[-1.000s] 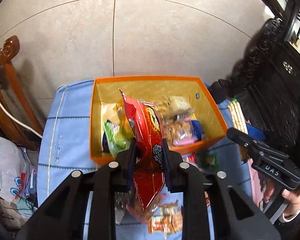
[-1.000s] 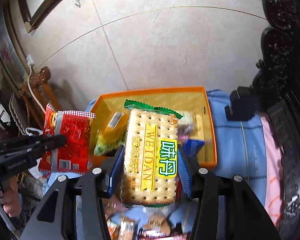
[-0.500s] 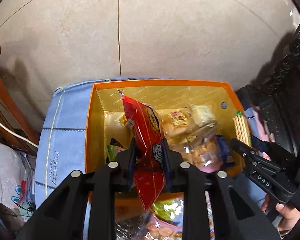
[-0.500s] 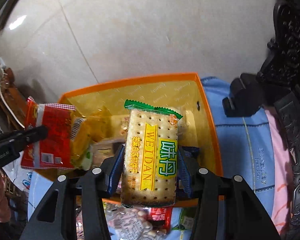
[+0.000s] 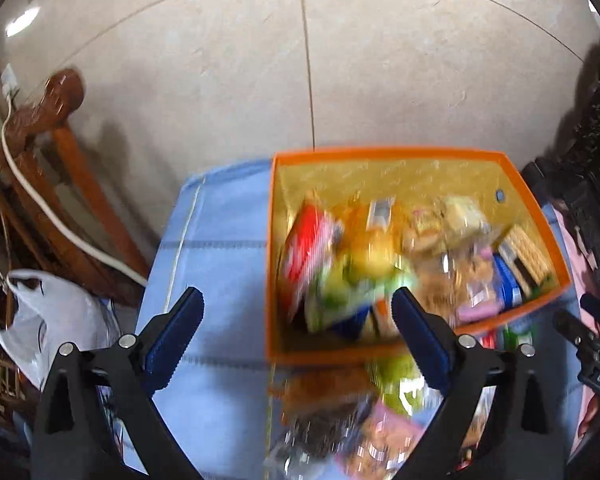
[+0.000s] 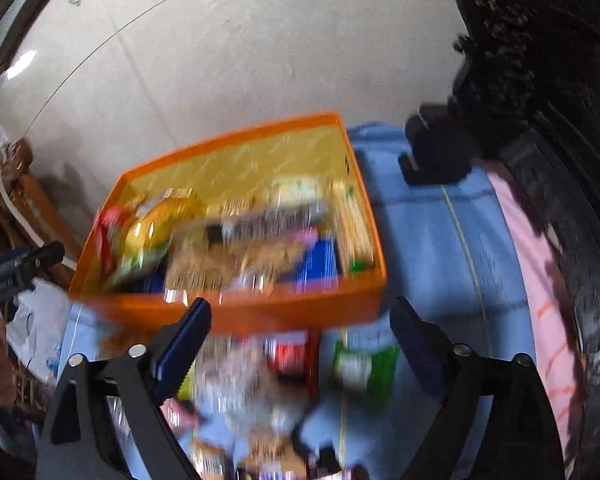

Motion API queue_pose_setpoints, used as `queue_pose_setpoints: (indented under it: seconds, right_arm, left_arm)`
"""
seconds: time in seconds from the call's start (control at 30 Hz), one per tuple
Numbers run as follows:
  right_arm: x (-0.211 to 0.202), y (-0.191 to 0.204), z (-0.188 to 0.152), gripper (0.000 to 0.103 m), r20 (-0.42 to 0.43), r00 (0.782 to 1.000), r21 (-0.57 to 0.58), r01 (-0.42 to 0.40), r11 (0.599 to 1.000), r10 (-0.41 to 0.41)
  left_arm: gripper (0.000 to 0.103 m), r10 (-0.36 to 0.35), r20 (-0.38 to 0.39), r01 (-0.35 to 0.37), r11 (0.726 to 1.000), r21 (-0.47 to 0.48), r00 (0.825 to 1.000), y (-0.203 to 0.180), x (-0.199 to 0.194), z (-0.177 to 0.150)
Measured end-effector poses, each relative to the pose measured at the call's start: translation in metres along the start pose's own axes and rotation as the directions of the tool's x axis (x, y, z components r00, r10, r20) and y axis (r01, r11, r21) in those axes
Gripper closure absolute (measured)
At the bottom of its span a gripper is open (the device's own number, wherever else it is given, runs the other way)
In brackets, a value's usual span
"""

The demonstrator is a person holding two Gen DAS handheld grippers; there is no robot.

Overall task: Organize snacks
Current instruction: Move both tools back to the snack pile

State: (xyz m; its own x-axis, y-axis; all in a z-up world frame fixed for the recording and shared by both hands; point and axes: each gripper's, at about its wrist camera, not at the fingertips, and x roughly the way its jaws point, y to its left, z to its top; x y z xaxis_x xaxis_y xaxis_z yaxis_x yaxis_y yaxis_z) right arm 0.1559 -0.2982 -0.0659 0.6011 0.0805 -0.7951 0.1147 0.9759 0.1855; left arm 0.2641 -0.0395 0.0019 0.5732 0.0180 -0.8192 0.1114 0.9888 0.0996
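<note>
Left gripper point(image 5: 296, 312): my jaws opening, spread wide, nothing between the pads.
Right gripper point(image 6: 300, 320): my jaws opening too, wide apart, nothing gripped.
Orange box point(image 5: 388, 154): on the blue cloth point(image 5: 220, 216), packed with snacks.
Red chip bag point(image 5: 304, 240): in the box, left side, blurred.
Cracker pack point(image 5: 526, 254): in the box, against its right wall.
Loose snacks point(image 6: 288, 360): on the cloth in front of the box, too blurred to name.

Orange box point(image 5: 416, 155) brimful of blurred snack packets point(image 5: 356, 276).
</note>
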Motion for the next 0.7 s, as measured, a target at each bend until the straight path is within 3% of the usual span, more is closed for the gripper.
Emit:
queue_pose_setpoints:
  seconds: [0.2, 0.33, 0.43, 0.5, 0.6, 0.7]
  right_arm:
    - [-0.010, -0.007, -0.066, 0.010, -0.121, 0.993, -0.032, 0.012, 0.999, -0.016]
    - [-0.005, -0.008, -0.105, 0.010, -0.208, 0.977, -0.042, 0.026, 0.999, -0.034]
    - [0.001, -0.006, -0.127, 0.010, -0.258, 0.965, -0.049, 0.035, 0.998, -0.047]
    - [0.006, -0.003, -0.137, 0.010, -0.291, 0.955, -0.051, 0.041, 0.998, -0.054]
    - [0.013, -0.001, -0.149, 0.010, -0.347, 0.938, 0.011, 0.007, 1.000, -0.002]
    - [0.015, 0.006, -0.154, 0.010, -0.364, 0.931, 0.011, 0.007, 1.000, -0.003]
  left_arm:
    - [0.010, -0.021, -0.116, 0.018, 0.999, -0.029, 0.993, 0.010, -0.001, -0.071]
    - [0.010, -0.040, -0.220, 0.029, 0.998, -0.053, 0.975, 0.012, 0.005, -0.130]
    - [0.010, -0.075, -0.310, 0.054, 0.996, -0.074, 0.948, 0.015, 0.009, -0.165]
    - [0.010, -0.063, -0.332, 0.044, 0.997, -0.067, 0.941, 0.016, 0.008, -0.179]
    - [0.010, -0.072, -0.349, 0.047, 0.996, -0.082, 0.934, 0.020, 0.004, -0.192]
    - [0.010, -0.068, -0.343, 0.035, 0.994, -0.101, 0.937, 0.027, -0.003, -0.199]
